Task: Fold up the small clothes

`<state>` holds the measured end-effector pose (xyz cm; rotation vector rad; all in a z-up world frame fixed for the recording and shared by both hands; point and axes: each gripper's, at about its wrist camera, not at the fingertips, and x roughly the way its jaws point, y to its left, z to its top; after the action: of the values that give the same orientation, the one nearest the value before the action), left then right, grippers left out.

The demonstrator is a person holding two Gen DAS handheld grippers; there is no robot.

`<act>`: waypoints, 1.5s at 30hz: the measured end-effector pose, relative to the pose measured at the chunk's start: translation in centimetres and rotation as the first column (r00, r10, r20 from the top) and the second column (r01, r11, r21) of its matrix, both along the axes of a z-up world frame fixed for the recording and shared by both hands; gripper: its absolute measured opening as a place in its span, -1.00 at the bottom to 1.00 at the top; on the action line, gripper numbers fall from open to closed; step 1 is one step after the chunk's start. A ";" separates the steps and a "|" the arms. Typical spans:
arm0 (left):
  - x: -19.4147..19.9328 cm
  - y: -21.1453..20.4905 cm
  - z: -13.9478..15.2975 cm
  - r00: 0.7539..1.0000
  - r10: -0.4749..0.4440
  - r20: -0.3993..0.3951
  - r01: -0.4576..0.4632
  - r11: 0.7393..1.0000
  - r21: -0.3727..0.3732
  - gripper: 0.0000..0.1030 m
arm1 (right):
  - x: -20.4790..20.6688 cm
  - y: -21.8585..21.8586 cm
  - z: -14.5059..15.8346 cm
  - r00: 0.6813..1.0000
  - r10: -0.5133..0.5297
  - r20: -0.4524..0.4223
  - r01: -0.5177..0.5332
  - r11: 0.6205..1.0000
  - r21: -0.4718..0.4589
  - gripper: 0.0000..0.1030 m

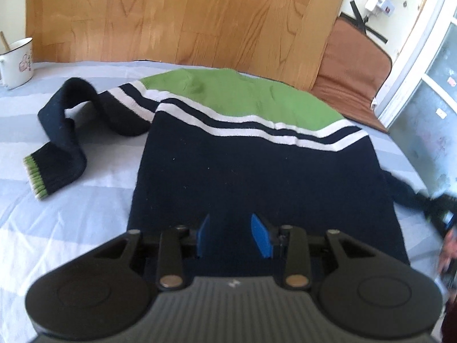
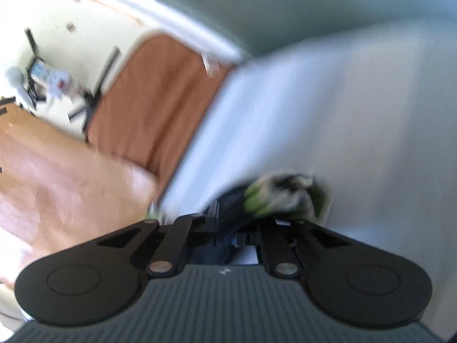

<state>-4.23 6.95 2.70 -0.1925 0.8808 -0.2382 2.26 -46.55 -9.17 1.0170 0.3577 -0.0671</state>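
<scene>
Navy sleeve (image 2: 234, 200) is being gripped at its cuff by the right tool (image 2: 228, 223), right of the sweater (image 1: 257, 171); the left tool (image 1: 232, 235) is being held parted, empty.

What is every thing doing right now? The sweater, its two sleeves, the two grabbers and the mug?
sweater: lying flat on the striped sheet, not yet folded.
left sleeve: loose, bent and crumpled on the sheet.
right sleeve: pinched near its green cuff, pulled out sideways.
left gripper: open, above the sweater's hem, holding nothing.
right gripper: shut on the right sleeve; view blurred.
mug: upright, stick inside.
</scene>
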 end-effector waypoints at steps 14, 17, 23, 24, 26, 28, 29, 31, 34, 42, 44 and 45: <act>1.5 -0.6 -1.1 1.000 -0.004 -0.022 0.005 1.000 0.021 -0.16 | 8.2 -8.3 2.0 0.994 -0.083 0.067 0.099 0.956 -0.277 -0.78; 1.1 1.9 0.2 0.998 0.056 0.015 -0.056 0.998 0.016 0.17 | 7.1 -8.8 0.4 0.993 -0.098 0.059 0.109 0.967 -0.229 -0.75; 2.8 9.4 2.4 0.965 0.259 0.038 -0.251 0.958 -0.141 0.46 | 5.9 -9.6 0.6 0.984 -0.175 0.038 0.179 0.963 -0.203 -0.78; 3.5 10.3 2.5 0.959 0.279 0.039 -0.269 0.948 -0.169 0.56 | 5.7 -9.4 0.9 0.983 -0.180 0.037 0.184 0.961 -0.208 -0.79; 5.3 11.5 2.1 0.953 0.302 0.031 -0.288 0.932 -0.222 0.74 | 6.9 -7.6 2.4 0.980 -0.193 0.045 0.199 0.951 -0.237 -0.79; 7.6 12.1 1.4 0.945 0.327 0.020 -0.315 0.923 -0.220 0.73 | 7.1 -6.8 3.9 0.981 -0.180 0.075 0.193 0.948 -0.253 -0.80; 8.4 11.9 1.2 0.937 0.350 0.022 -0.339 0.920 -0.199 0.64 | 7.3 -6.3 4.9 0.982 -0.167 0.092 0.186 0.948 -0.258 -0.80; 10.4 12.3 0.4 0.916 0.400 0.026 -0.393 0.909 -0.137 0.12 | 7.7 -5.0 7.2 0.982 -0.131 0.133 0.164 0.947 -0.276 -0.80; 12.8 13.6 0.0 0.899 0.438 0.025 -0.436 0.898 -0.066 -0.84 | 8.7 -2.3 11.2 0.978 -0.060 0.199 0.123 0.940 -0.319 -0.80; 10.8 17.1 2.4 0.852 0.508 0.126 -0.475 0.851 -0.222 -0.80 | 15.0 13.1 21.4 0.883 0.314 0.348 -0.065 0.817 -0.573 -0.79; 10.3 16.1 1.8 0.861 0.493 0.122 -0.468 0.864 -0.185 -0.56 | 16.8 19.3 21.2 0.839 0.456 0.298 -0.161 0.730 -0.664 -0.77; 10.0 15.7 1.5 0.870 0.479 0.116 -0.454 0.871 -0.187 -0.43 | 17.5 22.3 20.3 0.816 0.520 0.252 -0.210 0.673 -0.709 -0.74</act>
<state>5.77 22.67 4.22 -0.5187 0.6322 0.1345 19.77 -24.22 11.11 0.2077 0.0973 0.3968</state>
